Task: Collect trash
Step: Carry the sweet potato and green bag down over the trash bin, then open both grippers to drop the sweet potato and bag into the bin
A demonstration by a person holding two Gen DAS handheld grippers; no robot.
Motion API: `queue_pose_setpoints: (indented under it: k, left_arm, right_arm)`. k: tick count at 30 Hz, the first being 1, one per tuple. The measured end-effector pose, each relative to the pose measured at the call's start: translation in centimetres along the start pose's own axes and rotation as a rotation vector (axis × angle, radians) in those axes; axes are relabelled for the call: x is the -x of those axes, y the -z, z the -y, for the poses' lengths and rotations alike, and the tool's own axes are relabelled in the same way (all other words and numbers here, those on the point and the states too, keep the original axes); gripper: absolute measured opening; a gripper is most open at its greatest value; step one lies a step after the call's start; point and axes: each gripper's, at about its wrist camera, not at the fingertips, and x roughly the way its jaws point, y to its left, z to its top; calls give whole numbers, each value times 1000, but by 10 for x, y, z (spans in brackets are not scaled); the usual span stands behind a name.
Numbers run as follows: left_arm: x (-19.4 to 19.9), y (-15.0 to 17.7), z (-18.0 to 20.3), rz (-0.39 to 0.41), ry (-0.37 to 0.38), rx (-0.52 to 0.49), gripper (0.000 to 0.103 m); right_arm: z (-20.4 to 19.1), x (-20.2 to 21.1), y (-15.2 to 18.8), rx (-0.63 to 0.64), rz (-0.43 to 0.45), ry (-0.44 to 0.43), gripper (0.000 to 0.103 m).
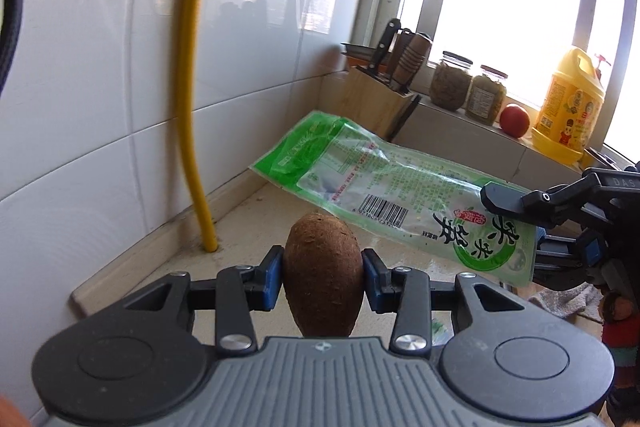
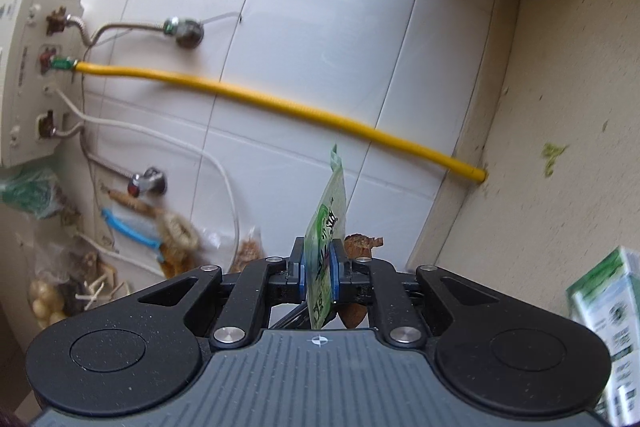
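Two grippers are each gripping a piece of trash above the counter [image 1: 240, 227].
The left gripper [image 1: 323, 277] is clenching a brown pit [image 1: 322, 275] upright between its blue pads; the right gripper [image 2: 319, 277] is pinching a green wrapper [image 2: 326, 227] edge-on. Two jars [image 1: 468, 87] holding pickles are sitting on the sill.

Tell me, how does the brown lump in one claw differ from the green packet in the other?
The brown lump is thick, egg-shaped and rough; the green packet is flat, glossy and printed with text and a barcode. The lump fills the left gripper, holding its fingers wide apart; the packet is so thin that the right gripper is nearly shut on it. Both are clamped between blue pads.
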Motion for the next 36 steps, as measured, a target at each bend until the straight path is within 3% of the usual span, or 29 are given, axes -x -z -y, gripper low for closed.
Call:
queue_pose_setpoints:
  k: [13,22,29,36]
  left_arm:
    - [68,58,-36,-23,-204,161,37]
    - [91,91,-75,-80,-289,264,37]
    - [95,119,-101,-134,-339,297,37]
    - [74,149,-132,-231,-382,339,37]
  right_arm:
    - [7,-65,50,-48,-271,-33,17]
    - [18,-126,87,-93,-433,-16,17]
    - [25,-160,115,-87,-522,47,17]
    - [54,-194,143,-105,-605,159,18]
